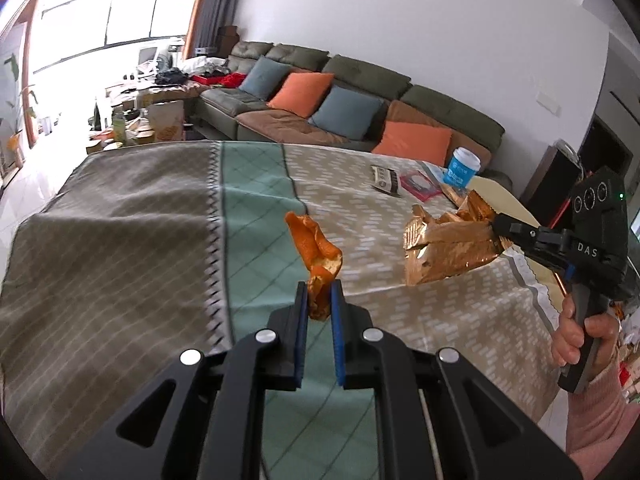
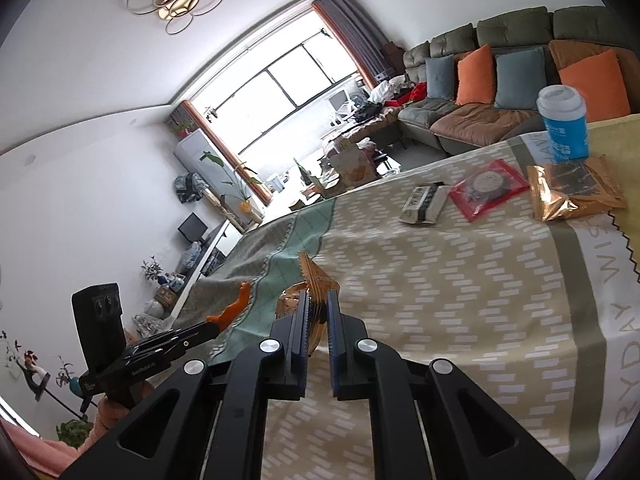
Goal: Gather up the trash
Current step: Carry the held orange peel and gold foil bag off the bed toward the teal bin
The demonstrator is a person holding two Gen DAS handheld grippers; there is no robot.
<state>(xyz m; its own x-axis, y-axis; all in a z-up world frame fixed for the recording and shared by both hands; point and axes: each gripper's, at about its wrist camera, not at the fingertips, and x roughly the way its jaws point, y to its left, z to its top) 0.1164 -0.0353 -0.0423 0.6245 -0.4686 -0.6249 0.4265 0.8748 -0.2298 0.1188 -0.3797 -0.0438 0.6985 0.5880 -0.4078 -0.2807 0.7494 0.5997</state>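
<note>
Left tool [image 1: 319, 300] clamped on orange peel [image 1: 314, 246], right tool [image 2: 318, 304] on gold wrapper [image 1: 448, 246], both above desk [image 1: 120, 220]; keep grips firm en route to bin.

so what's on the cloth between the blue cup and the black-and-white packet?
A red packet lies flat on the tablecloth between the blue cup and the black-and-white packet. Clearest in the right wrist view.

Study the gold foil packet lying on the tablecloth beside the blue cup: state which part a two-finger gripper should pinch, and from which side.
Probably the crinkled sealed end of the gold foil packet, the end toward the camera, approached low from the open tablecloth side. The packet lies flat, offering little body to pinch, while that end puckers upward; the blue cup crowds the far side.
</note>
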